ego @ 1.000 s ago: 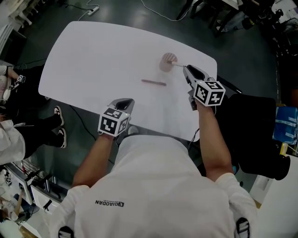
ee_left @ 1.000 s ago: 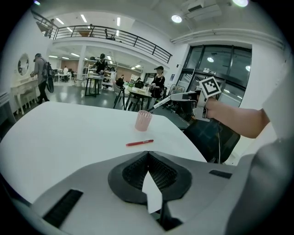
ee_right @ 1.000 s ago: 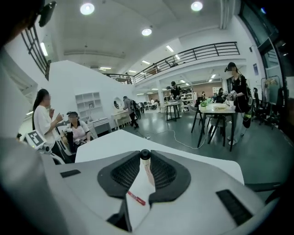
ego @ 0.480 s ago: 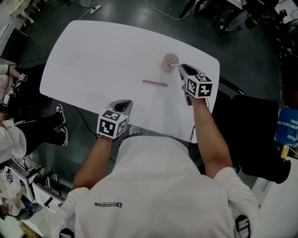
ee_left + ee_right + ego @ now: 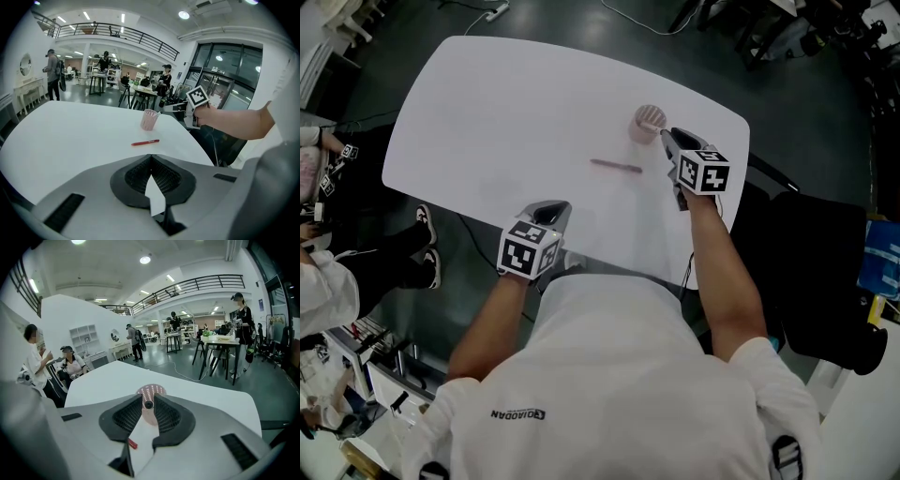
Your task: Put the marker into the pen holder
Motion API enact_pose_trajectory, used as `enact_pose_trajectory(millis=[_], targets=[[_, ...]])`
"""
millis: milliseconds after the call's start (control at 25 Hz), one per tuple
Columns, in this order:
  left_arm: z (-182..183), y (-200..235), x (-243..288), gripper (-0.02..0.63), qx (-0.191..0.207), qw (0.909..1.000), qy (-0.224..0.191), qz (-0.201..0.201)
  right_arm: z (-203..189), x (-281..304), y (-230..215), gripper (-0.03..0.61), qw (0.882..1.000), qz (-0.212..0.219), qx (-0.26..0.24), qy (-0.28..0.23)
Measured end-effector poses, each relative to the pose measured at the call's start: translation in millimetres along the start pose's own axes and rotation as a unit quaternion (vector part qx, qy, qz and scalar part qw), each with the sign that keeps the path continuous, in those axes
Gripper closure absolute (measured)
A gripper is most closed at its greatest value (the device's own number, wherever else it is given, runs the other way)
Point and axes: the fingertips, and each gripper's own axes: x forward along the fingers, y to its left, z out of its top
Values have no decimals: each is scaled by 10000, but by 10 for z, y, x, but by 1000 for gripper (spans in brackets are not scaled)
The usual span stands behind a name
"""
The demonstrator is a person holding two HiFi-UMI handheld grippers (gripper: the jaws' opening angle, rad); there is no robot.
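Right tool (image 5: pixel 669 141) is low at the rim of the pink mesh pen holder (image 5: pixel 647 123), aimed into it. A marker (image 5: pixel 148 404) sits end-on between its tips; the jaws have just been easing apart, pads seemingly touching it. A release into the cup, I'd judge. Red marker (image 5: pixel 616 166) lies flat on the white surface (image 5: pixel 487 112), near the holder, untouched. Left tool (image 5: pixel 551 210) parked at the near edge, jaws together, empty, out of the way. Shirt (image 5: pixel 520 412) lettering reads QIAODAN, mirrored.
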Motion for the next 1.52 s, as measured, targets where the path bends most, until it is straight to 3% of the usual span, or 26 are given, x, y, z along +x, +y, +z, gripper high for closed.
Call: enact_pose_trajectory(millis=[360,680,960,1240,1520], targets=[[121,-60,48,588,126,9998,-69,-122,106,-231,114,493,9998,118,-129,-117],[237,-54,72,588,252,9994,-161,-179,69,-463,470,511,9979,392,-514,-93],[262,-50,125,588,313,9992,-134,-229,-286,-679,778,520,9971,602,-472,57],[171,57,146,588,330,9993,-1,-186,-760,-583,932,523,9948,685,-546,528],[-24,212,109,588,116,9999,98,-15,-1069,-220,1288,525,9806,1130,-1194,1065]])
